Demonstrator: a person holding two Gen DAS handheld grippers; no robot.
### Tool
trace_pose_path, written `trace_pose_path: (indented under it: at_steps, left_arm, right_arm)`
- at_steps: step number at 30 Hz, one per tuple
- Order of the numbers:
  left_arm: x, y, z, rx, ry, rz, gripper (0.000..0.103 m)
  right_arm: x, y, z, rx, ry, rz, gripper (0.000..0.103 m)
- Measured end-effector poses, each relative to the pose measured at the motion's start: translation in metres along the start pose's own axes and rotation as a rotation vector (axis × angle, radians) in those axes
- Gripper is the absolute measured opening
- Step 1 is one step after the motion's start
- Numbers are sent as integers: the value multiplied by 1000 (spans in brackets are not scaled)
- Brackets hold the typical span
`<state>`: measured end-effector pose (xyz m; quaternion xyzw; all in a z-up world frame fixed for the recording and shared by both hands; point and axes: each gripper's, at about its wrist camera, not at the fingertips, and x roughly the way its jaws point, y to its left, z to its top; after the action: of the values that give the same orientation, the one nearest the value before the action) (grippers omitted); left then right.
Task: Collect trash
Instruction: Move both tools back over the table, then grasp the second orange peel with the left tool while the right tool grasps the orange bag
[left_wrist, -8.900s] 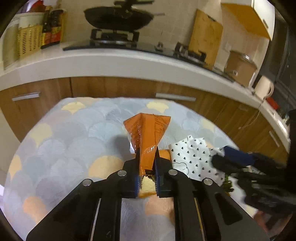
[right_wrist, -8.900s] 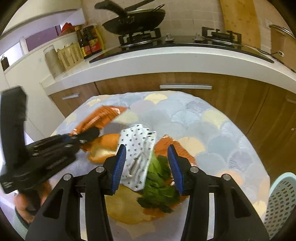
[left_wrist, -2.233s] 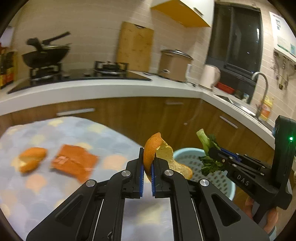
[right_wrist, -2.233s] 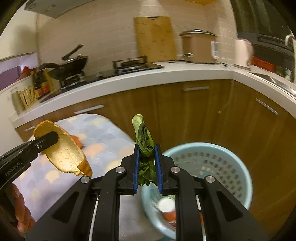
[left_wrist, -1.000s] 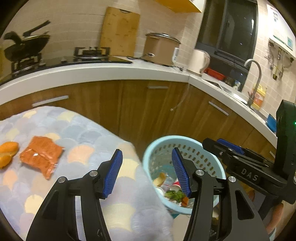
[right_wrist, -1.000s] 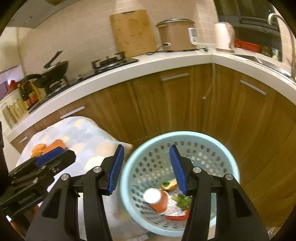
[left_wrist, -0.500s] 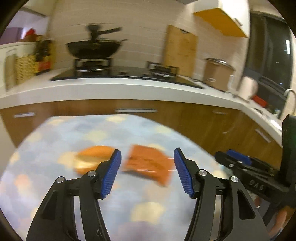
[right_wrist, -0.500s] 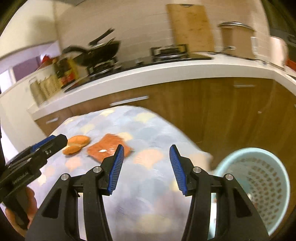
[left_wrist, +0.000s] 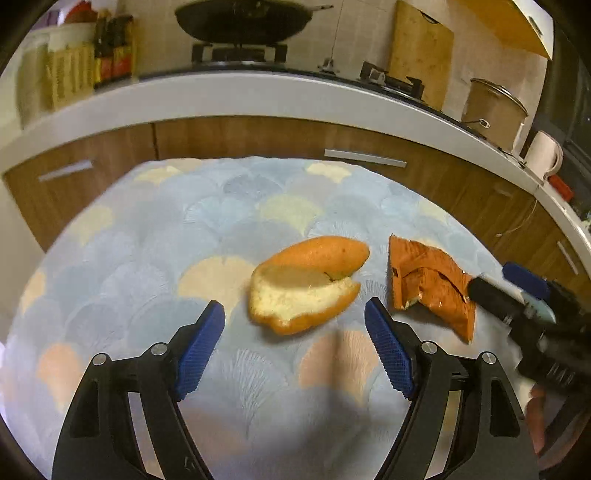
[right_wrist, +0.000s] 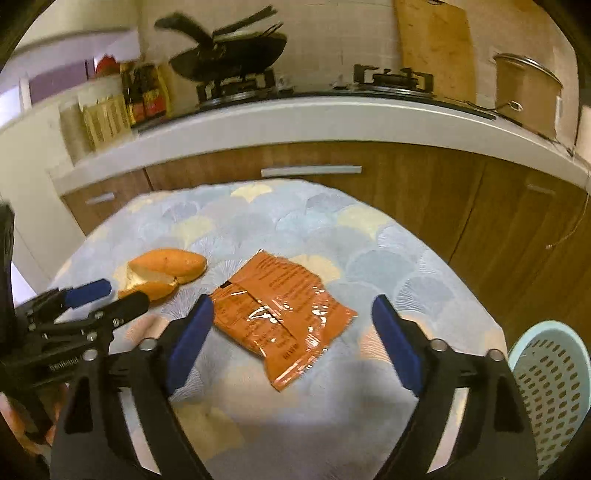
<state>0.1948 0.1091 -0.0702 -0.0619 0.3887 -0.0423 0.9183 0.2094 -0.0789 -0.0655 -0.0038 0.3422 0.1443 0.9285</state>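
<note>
Two pieces of trash lie before us on the round table (left_wrist: 129, 236) with its blue and cream scallop-patterned cloth: a curled orange citrus peel (left_wrist: 306, 280) and, just right of it, a crumpled orange foil wrapper (right_wrist: 280, 317). Our left gripper (left_wrist: 293, 314) has just been widening its jaws; they stand open on the near side of the peel, gripping nothing. Our right gripper (right_wrist: 291, 306) has likewise just opened wide, its jaws framing the wrapper without touching it. At the near right stands the pale blue perforated plastic basket (right_wrist: 550, 376), beside the table.
</note>
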Motion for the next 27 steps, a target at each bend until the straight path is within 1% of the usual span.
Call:
trace_pose_path:
  at_steps: [1, 3, 6, 8, 9, 10, 12, 13, 14, 15, 17, 20, 21, 23, 24, 25, 26, 27]
  left_arm:
    - [3, 0, 3, 12, 6, 9, 76]
    - [10, 1, 6, 19, 24, -2, 76]
    - [15, 0, 9, 31, 44, -19, 76]
    - [17, -6, 8, 69, 59, -2, 70]
    - [20, -8, 9, 83, 63, 9, 63]
    - [20, -9, 8, 92, 64, 15, 59]
    - [18, -11, 7, 104, 63, 10, 55]
    - [16, -13, 6, 114, 59, 11, 52]
    - [16, -14, 6, 118, 56, 10, 47]
    - [16, -15, 5, 125, 54, 9, 46]
    - [13, -17, 4, 136, 43, 13, 41]
    - [10, -18, 3, 138, 31, 14, 37]
    - [9, -18, 3, 137, 26, 13, 36]
    - [7, -17, 3, 131, 16, 7, 33]
    - [6, -16, 4, 128, 12, 4, 29]
    - [5, -16, 3, 123, 7, -4, 27]
    - [3, -15, 3, 113, 3, -22, 25]
    - [1, -15, 3, 104, 1, -41, 24]
  right_arm:
    - [3, 2, 1, -6, 8, -1, 86]
    - [8, 4, 3, -11, 22, -5, 91]
    - [19, 8, 3, -40, 69, -25, 92]
    - [27, 12, 1, -60, 111, -39, 92]
    - [30, 12, 1, -62, 125, -43, 92]
    - [33, 12, 0, -63, 143, -44, 91]
    - [41, 11, -1, -55, 179, -61, 78]
    - [42, 11, -1, -57, 185, -58, 69]
    - [41, 12, -1, -60, 173, -62, 55]
    - [40, 13, -3, -66, 165, -69, 52]
    - [39, 14, -3, -70, 156, -72, 38]
    - [34, 12, -1, -58, 138, -48, 34]
    - [32, 10, 0, -45, 125, -28, 34]
    - [26, 5, 0, -22, 98, -3, 30]
    - [21, 2, 1, -7, 76, 12, 29]
    - [18, 0, 1, 1, 64, 20, 26]
    - [15, -3, 1, 14, 50, 28, 20]
    - [12, -5, 1, 20, 46, 33, 16]
